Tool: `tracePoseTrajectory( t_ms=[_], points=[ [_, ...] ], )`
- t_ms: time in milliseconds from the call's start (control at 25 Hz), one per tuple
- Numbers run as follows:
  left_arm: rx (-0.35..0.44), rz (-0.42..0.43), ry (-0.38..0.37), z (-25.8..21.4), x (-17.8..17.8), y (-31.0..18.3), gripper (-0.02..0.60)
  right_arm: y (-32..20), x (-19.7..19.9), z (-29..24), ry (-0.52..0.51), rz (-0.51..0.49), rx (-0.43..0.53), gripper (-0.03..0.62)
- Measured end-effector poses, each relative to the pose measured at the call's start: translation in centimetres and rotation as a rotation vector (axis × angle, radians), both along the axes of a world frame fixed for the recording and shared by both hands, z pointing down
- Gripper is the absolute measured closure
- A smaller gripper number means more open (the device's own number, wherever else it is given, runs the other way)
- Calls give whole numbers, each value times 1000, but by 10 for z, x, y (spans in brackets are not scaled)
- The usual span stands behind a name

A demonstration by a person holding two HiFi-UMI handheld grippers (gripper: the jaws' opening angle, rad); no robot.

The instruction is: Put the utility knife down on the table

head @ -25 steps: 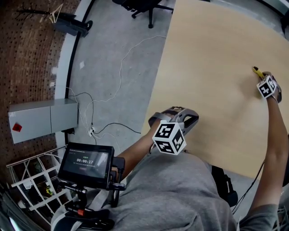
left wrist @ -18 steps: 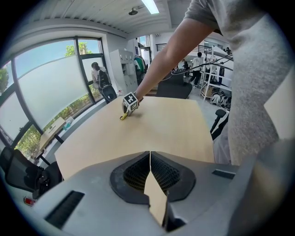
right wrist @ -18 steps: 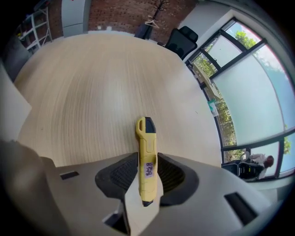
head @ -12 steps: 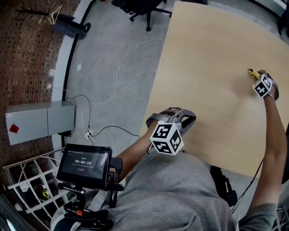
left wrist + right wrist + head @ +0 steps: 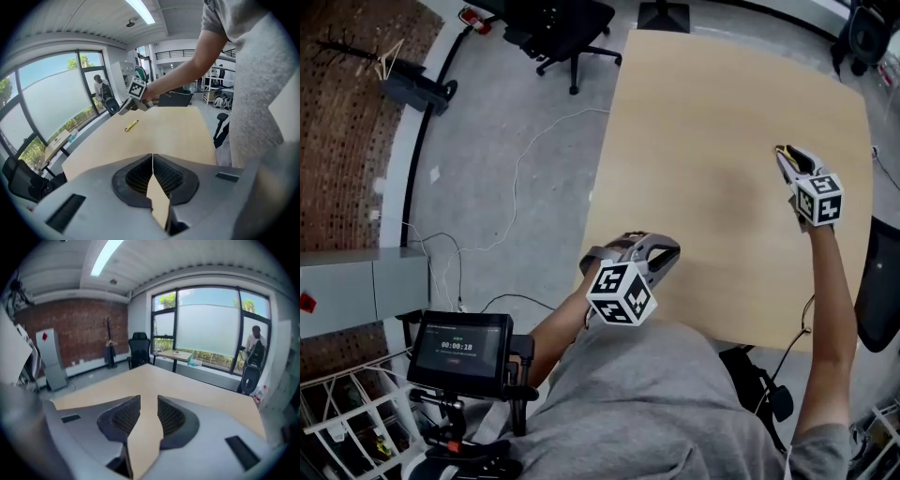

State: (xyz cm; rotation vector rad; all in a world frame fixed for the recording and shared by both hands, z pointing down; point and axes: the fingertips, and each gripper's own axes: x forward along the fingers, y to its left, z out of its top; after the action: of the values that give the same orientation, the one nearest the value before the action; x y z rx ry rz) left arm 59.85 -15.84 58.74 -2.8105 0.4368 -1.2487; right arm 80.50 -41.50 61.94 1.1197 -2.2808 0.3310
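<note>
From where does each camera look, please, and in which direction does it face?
Head view: on the person's head, facing steeply down at the table; shows the grey shirt, left gripper and right gripper.
Left gripper view: on the left gripper behind its shut jaws, facing across the table to the utility knife lying there; shows the right arm.
Right gripper view: on the right gripper behind its open, empty jaws, facing over the table toward the windows.
Shared: head and left gripper views both show the right gripper.
</note>
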Motion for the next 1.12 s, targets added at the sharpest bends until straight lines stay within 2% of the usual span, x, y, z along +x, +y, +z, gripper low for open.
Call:
tracePoseTrajectory(
  t_ms=[120, 280, 440, 560, 720, 880, 1120],
  points=[
    [11, -3, 40, -6, 7, -3, 575, 38, -6, -50, -198, 53, 56, 487],
    [27, 12, 102, -8, 5, 3, 575, 120, -7, -96, -336, 139, 152, 574],
    [83, 22, 154, -12, -54, 28, 575, 221, -49, -118, -422, 282, 209, 577],
    [80, 9, 161, -19, -108, 38, 575, 256, -95, -127, -482, 357, 208, 577],
    [72, 36, 143, 8, -148, 40, 575, 269, -130, -125, -492, 393, 256, 577],
    [52, 32, 133, -7, -189, 44, 575, 269, -168, -167, -462, 369, 287, 577],
    [37, 42, 159, -18, -208, 48, 575, 282, -189, -192, -426, 399, 299, 577]
  ],
)
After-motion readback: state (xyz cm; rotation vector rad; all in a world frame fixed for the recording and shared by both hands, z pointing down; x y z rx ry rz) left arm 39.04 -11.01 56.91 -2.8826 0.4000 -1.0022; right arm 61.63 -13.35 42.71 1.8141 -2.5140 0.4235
